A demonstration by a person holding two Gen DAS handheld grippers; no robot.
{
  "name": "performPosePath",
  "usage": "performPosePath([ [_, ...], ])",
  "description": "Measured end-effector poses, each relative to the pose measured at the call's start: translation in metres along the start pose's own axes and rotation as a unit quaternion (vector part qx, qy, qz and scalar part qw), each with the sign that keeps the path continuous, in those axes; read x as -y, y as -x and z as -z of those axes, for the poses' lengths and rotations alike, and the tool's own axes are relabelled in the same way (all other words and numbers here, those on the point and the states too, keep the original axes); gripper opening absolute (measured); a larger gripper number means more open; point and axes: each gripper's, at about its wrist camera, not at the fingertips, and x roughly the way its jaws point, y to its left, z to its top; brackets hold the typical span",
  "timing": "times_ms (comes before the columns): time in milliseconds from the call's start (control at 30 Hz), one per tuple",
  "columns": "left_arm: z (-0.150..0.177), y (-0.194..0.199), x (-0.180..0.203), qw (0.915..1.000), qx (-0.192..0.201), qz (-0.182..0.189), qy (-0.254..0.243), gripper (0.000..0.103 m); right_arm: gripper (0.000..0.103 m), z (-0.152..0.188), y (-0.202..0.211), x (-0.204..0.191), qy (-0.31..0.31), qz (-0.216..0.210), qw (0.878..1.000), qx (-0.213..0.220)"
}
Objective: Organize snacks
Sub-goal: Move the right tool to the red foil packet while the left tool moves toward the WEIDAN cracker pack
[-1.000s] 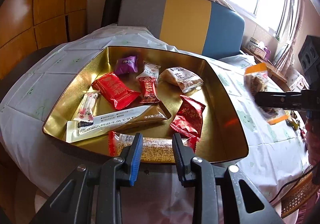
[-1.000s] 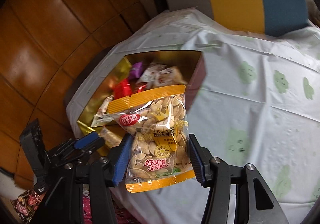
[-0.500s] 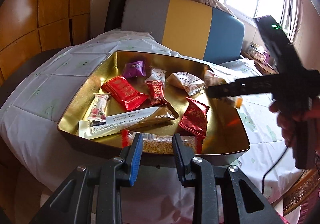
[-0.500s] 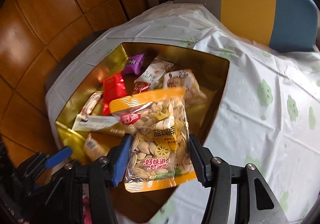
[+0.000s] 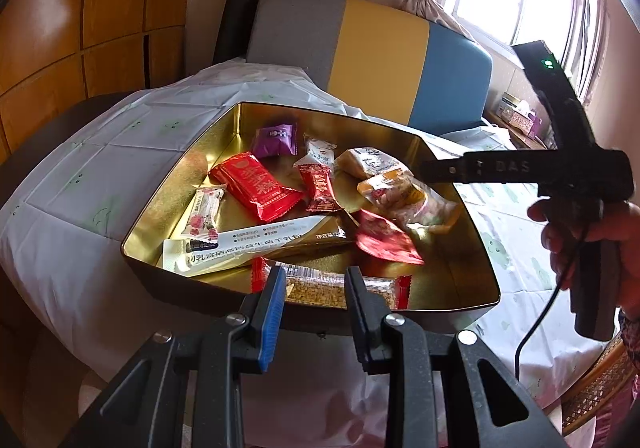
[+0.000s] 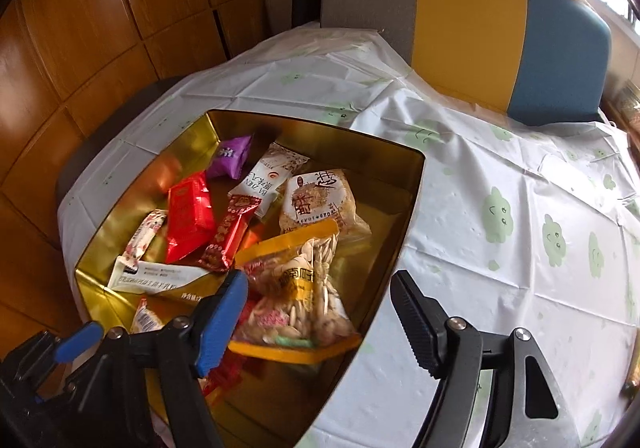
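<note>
our right gripper (image 6: 320, 312) stands wide open and empty, and the clear orange-edged bag of seeds (image 6: 298, 284) lies just ahead of its fingertips inside the gold metal tray (image 6: 404, 208), near the tray's right wall. our left gripper (image 5: 316, 312) hangs open and empty just short of the tray's near rim, bare white tablecloth (image 6: 500, 248) stretching right of the tray.

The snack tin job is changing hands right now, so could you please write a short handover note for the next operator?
Right hand-held gripper: open, empty, above the gold tin's right side.
Left hand-held gripper: open, empty, at the tin's near rim, in front of the granola bar.
Seed bag: lies inside the tin on other snacks.
Done: all visible snacks are in the tin.
Left: the white tablecloth shows no loose snacks; check beyond these views.
</note>
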Motion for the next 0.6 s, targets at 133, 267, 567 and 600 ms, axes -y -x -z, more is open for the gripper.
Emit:
performPosePath([
  [133, 0.000, 0.000, 0.003, 1.0000, -0.002, 0.002, -0.001, 0.030, 0.075, 0.005, 0.006, -0.006, 0.014, 0.003, 1.000, 0.005],
  [267, 0.000, 0.001, 0.006, 1.0000, -0.006, 0.003, -0.005, 0.030, 0.075, 0.010, 0.011, -0.009, 0.010, -0.007, 1.000, 0.006],
  [567, 0.001, -0.001, 0.021, 0.9997, -0.018, 0.006, -0.017, 0.031, 0.075, 0.022, 0.026, -0.005, 0.003, -0.003, 1.000, 0.006],
  [600, 0.001, -0.002, 0.022, 0.9996, -0.019, 0.007, -0.018, 0.031, 0.075, 0.023, 0.028, -0.003, -0.001, -0.001, 1.000, 0.005],
])
